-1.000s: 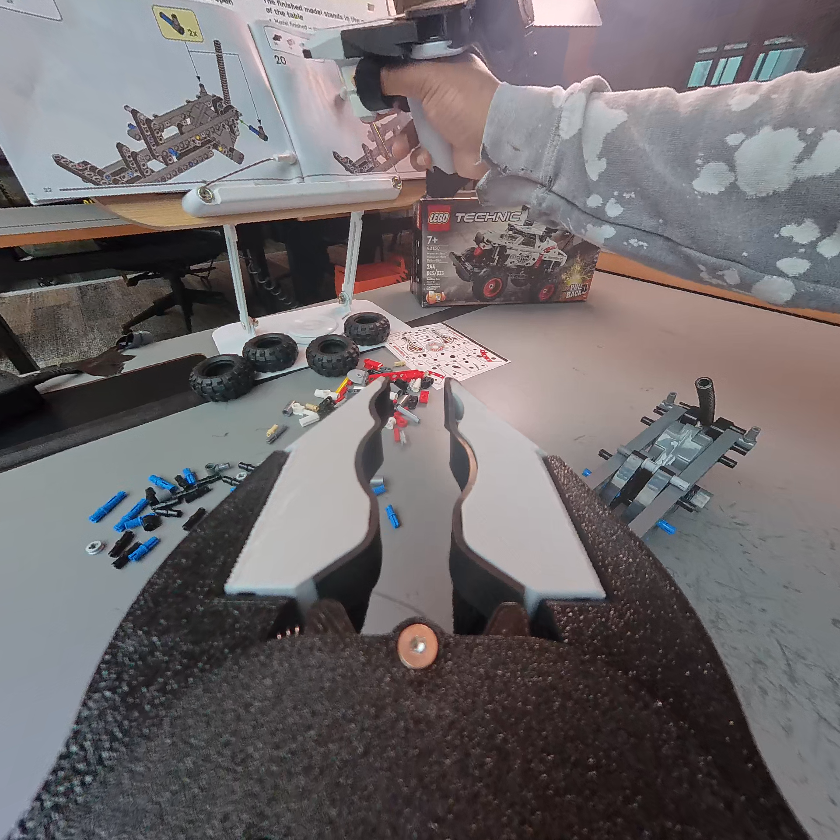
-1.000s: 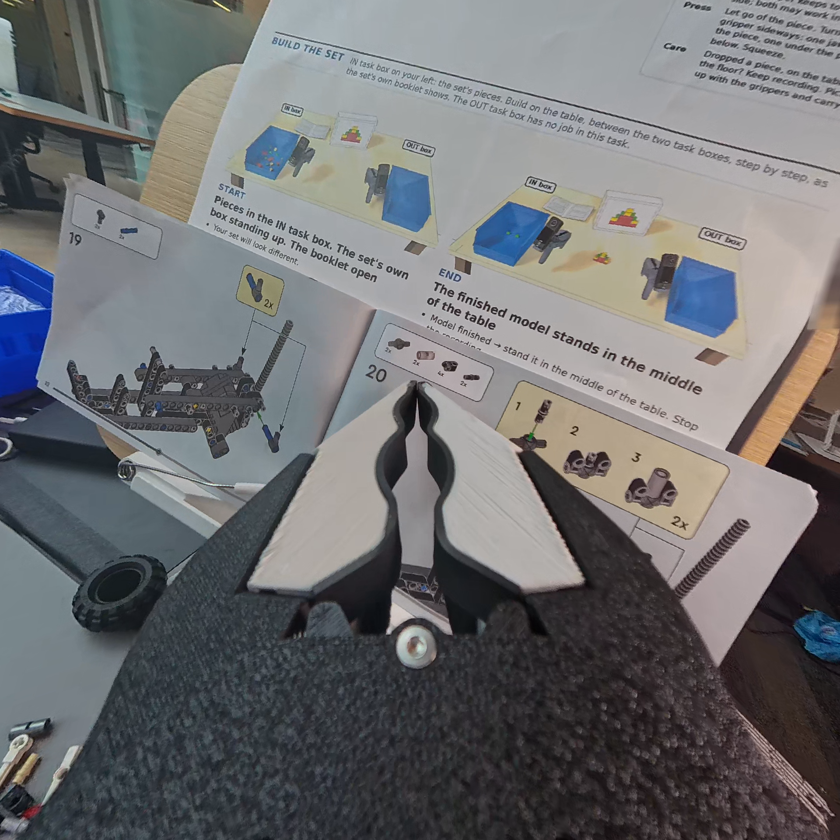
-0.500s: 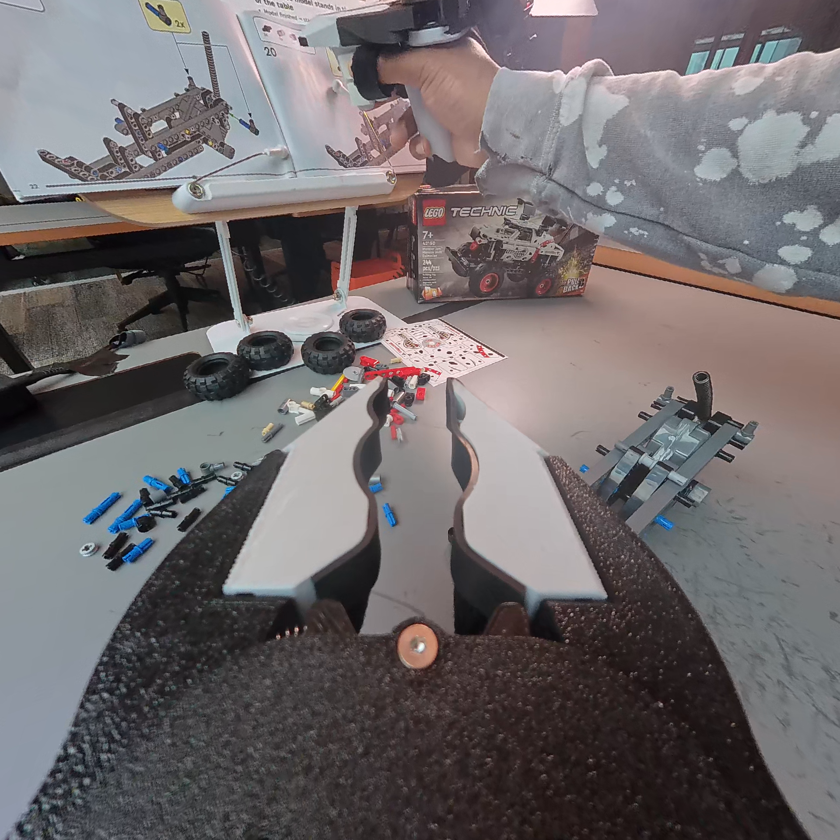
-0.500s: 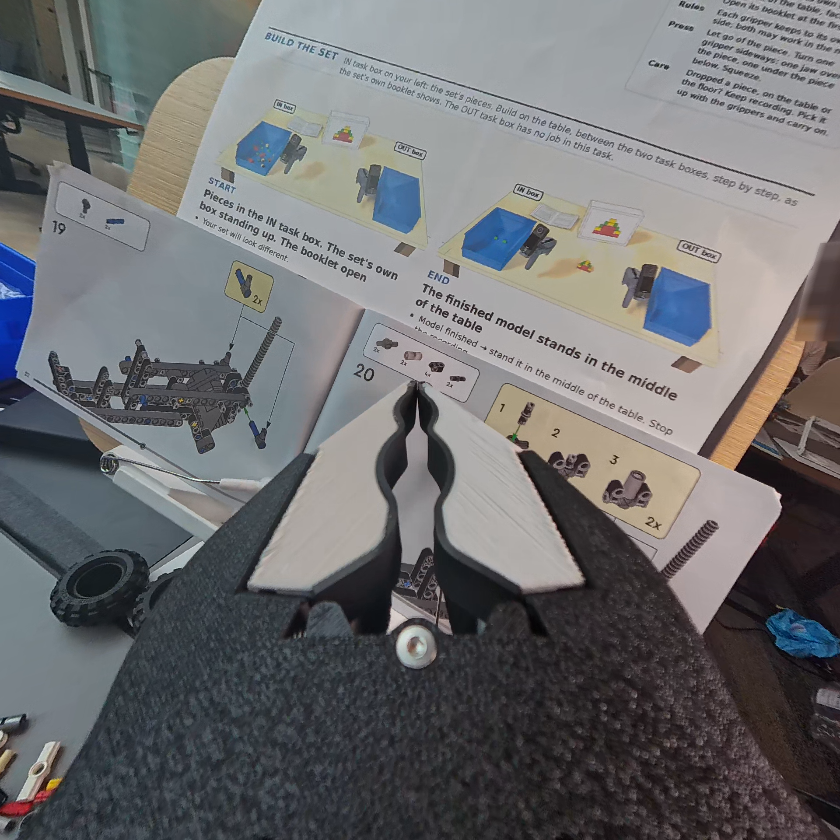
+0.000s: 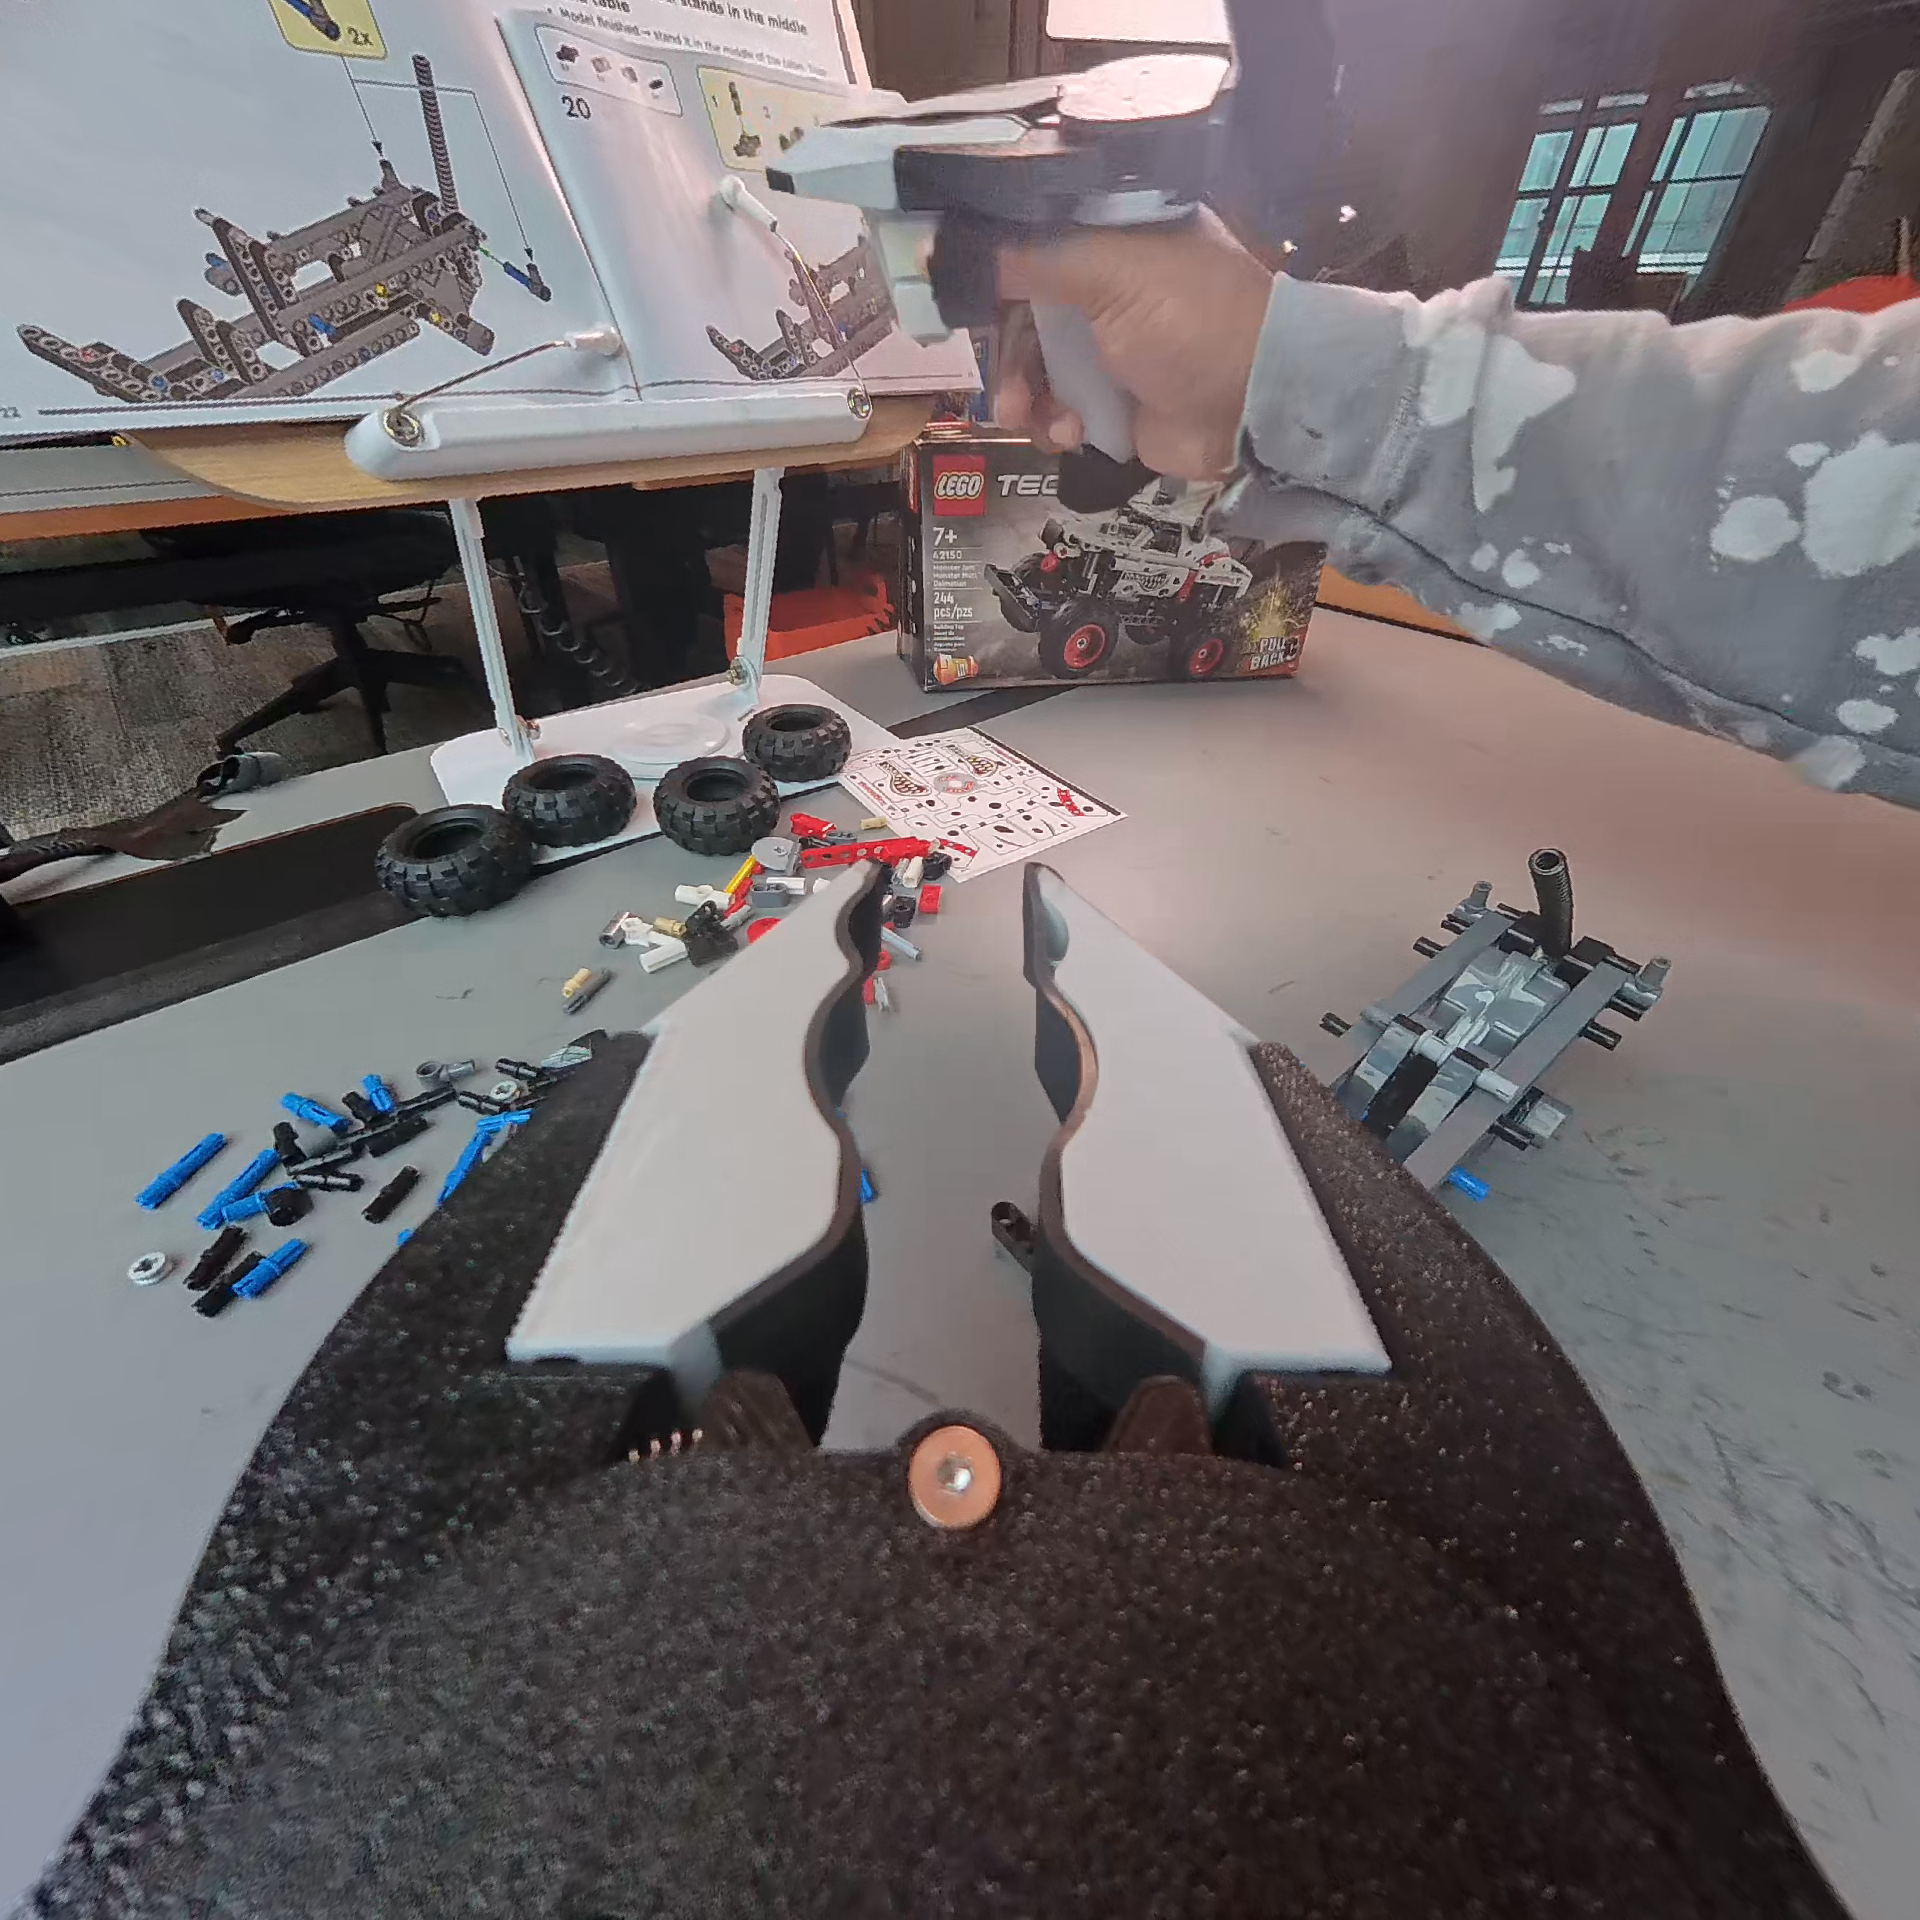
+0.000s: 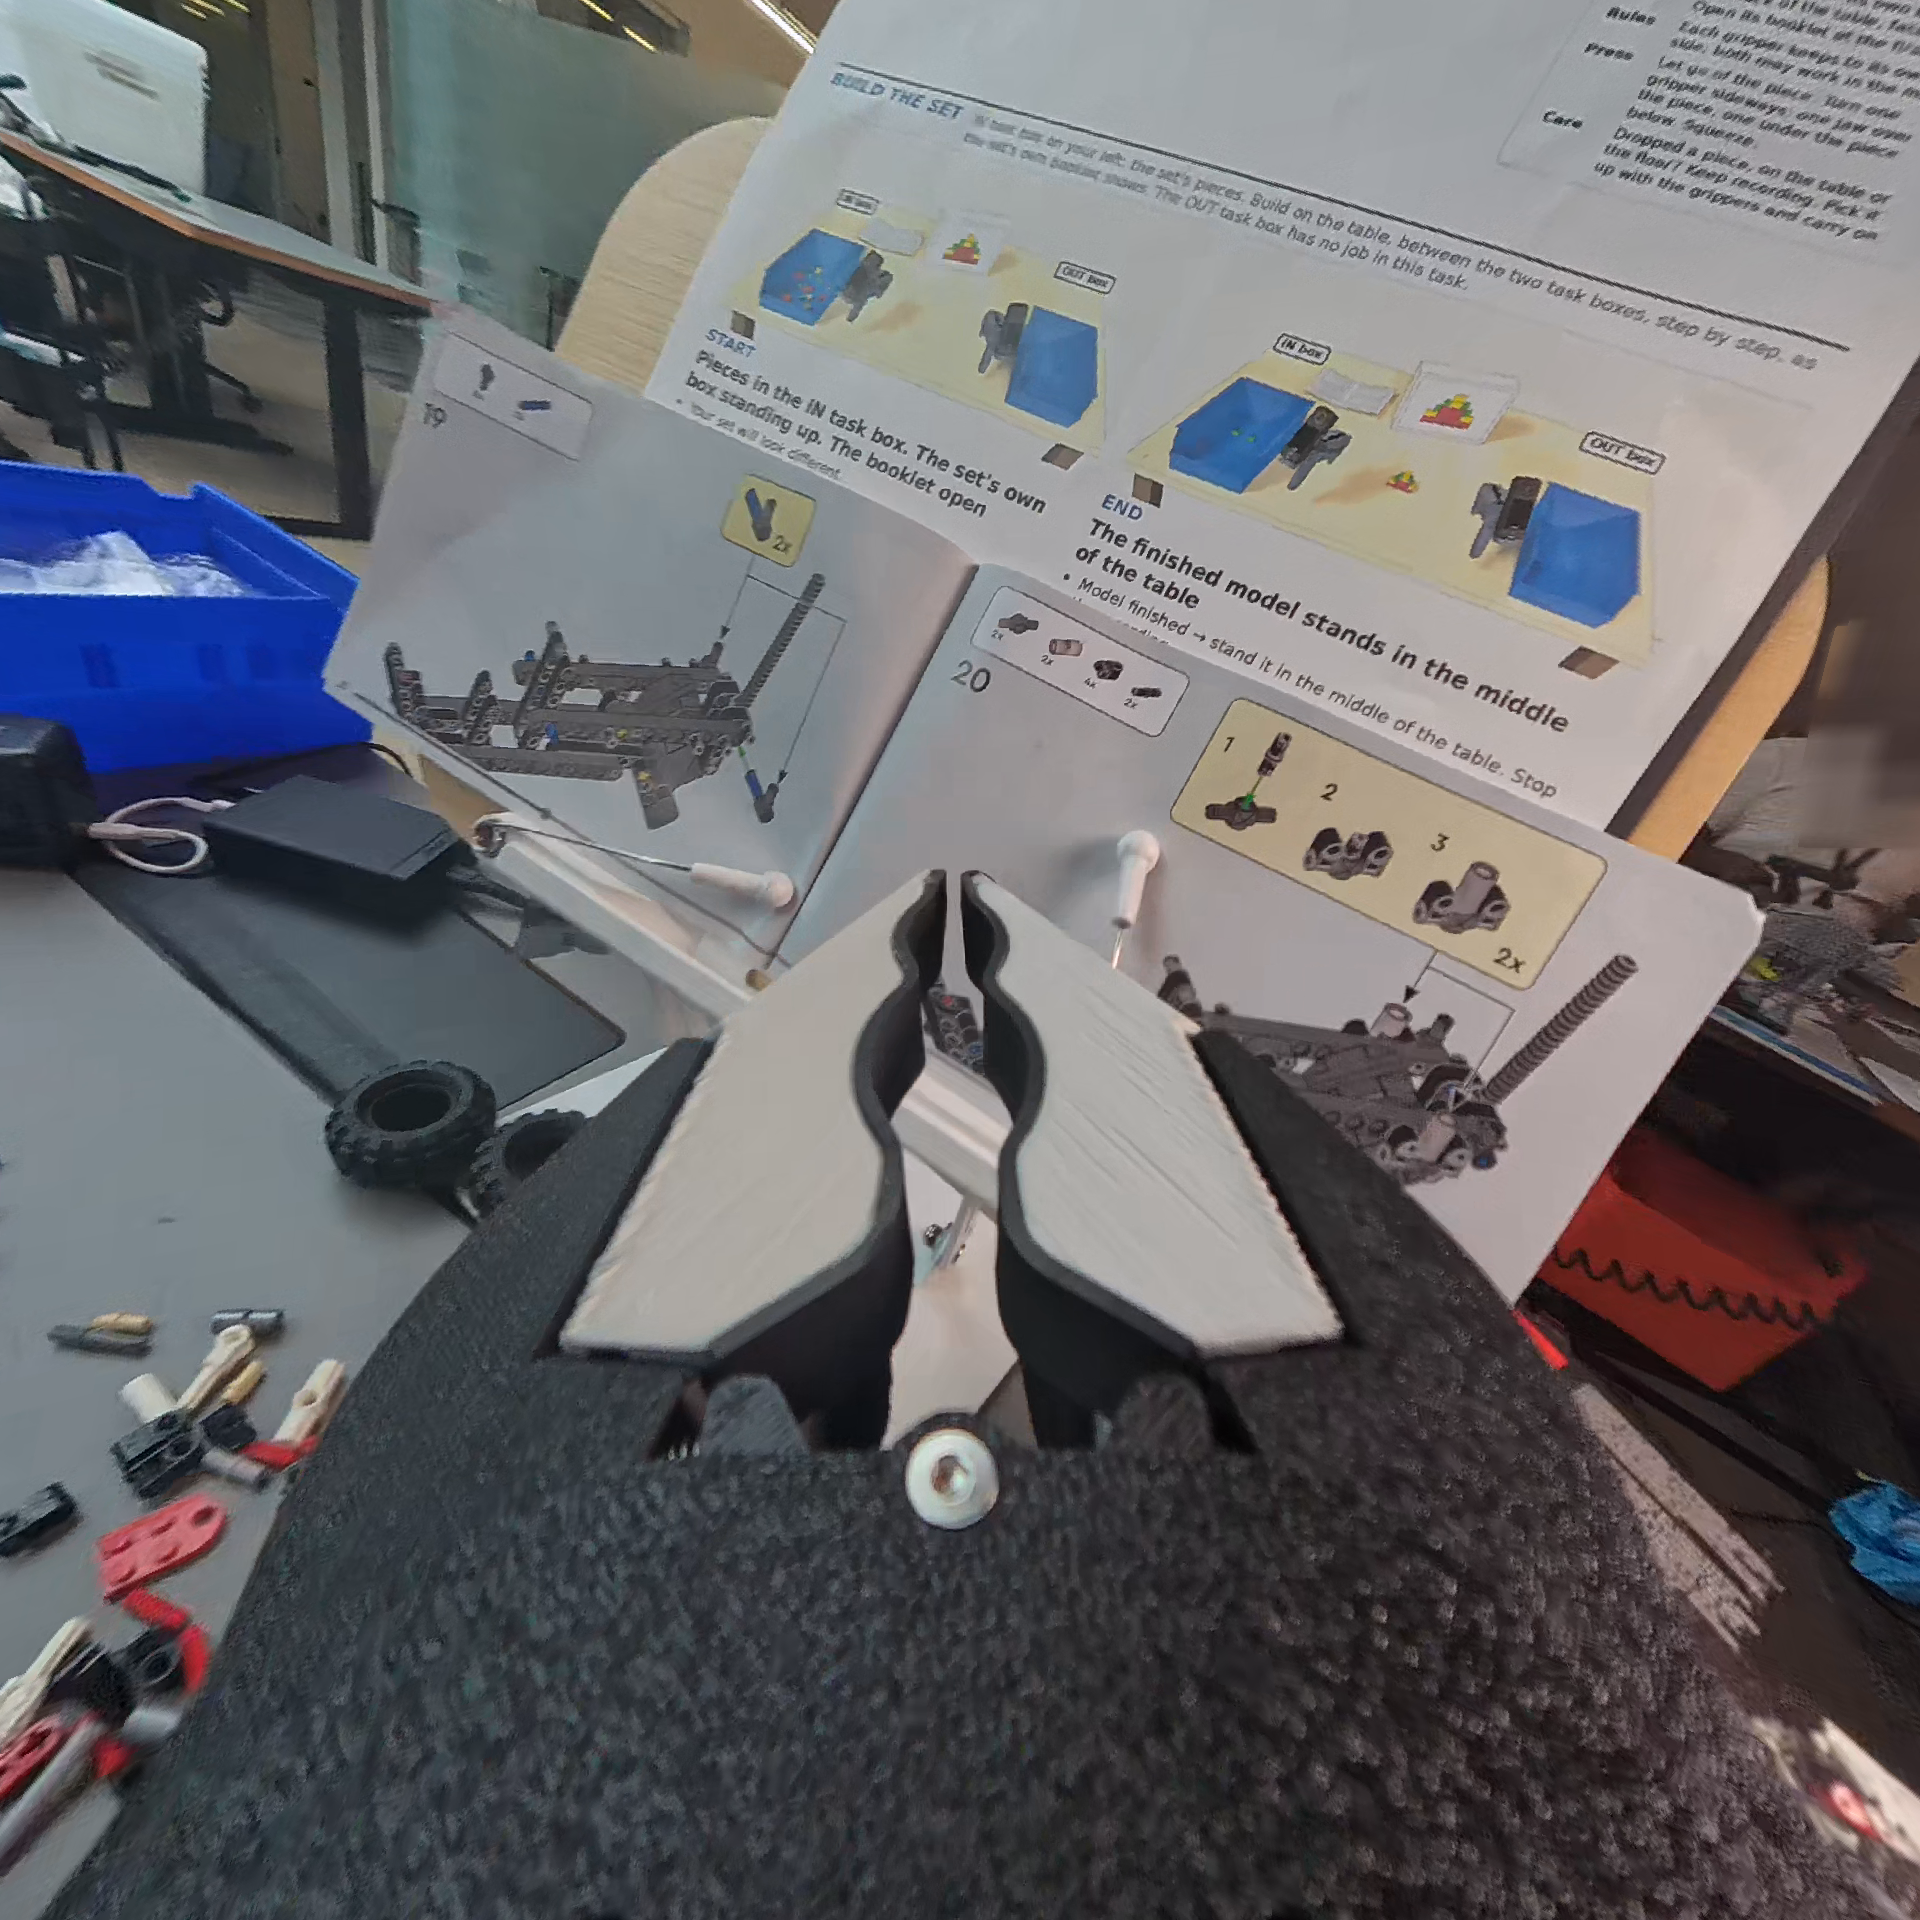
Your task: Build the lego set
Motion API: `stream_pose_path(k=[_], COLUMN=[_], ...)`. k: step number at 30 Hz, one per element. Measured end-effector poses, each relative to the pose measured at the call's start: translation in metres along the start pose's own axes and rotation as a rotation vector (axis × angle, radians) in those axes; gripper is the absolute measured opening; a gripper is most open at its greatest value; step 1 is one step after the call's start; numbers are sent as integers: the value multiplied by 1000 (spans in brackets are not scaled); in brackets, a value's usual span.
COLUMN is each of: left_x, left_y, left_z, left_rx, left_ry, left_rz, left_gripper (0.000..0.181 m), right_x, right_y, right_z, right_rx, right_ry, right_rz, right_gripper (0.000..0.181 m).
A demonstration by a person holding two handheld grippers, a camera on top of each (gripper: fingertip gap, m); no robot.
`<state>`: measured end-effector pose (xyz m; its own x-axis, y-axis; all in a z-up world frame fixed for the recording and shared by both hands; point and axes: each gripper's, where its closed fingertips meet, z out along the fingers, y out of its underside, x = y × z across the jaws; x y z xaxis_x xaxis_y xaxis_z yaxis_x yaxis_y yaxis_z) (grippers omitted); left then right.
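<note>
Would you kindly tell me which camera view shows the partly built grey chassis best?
The left wrist view: the partly built grey chassis lies whole and unobstructed on the table there. The right wrist view does not show it at all.

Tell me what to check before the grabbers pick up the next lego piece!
1. Left gripper open and empty: ok, nothing between its fingers.
2. Right gripper ready to grab: not ok, it is shut and raised at the instruction booklet.
3. Booklet open on its stand: ok, held by the white page clips.
4. Loose pieces in reach: ok, blue and black pins and the mixed red pile lie on the table.
5. Half-built chassis nearby: ok, flat on the table.
6. The right piece found: cannot tell.
</note>
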<state>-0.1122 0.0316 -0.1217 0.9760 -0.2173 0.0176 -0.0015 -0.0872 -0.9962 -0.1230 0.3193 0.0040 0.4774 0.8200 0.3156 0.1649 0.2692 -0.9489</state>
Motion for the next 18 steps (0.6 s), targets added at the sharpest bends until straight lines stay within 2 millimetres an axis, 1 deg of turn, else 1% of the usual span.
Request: stream_pose_path(k=[3, 4, 5, 7, 10, 12, 14, 16, 18], left_x=[1, 0, -1, -4, -8, -8, -7, -7, -10], left_y=[0, 0, 0, 0, -1, -1, 1, 1, 1], left_z=[0, 0, 0, -1, -2, -3, -3, -3, -3], left_rx=[2, 4, 5, 6, 13, 10, -4, -6, -6], left_ry=[2, -1, -6, -19, -32, -25, -13, -17, -38], left_rz=[1, -1, -3, -2, -6, -16, -27, -27, -13], left_gripper=[28, 28, 28, 28, 28, 28, 28, 27, 27], right_x=[-27, -38, -49, -63, -78, -78, -76, -71, -63], right_y=[8, 12, 16, 25, 49, 67, 82, 93, 108], right_z=[-41, -58, -77, -118, -173, -203, -225, -239, -245], right_rx=[9, 5, 9, 6, -55, -88, -106, -96, -94], right_ry=[-79, -110, -139, -166, -161, -113, -67, -14, 43], right_rz=[62, 71, 78, 110, 146, 139, 164, 205, 242], right_gripper=[11, 18, 25, 32, 41, 42, 41, 39, 36])
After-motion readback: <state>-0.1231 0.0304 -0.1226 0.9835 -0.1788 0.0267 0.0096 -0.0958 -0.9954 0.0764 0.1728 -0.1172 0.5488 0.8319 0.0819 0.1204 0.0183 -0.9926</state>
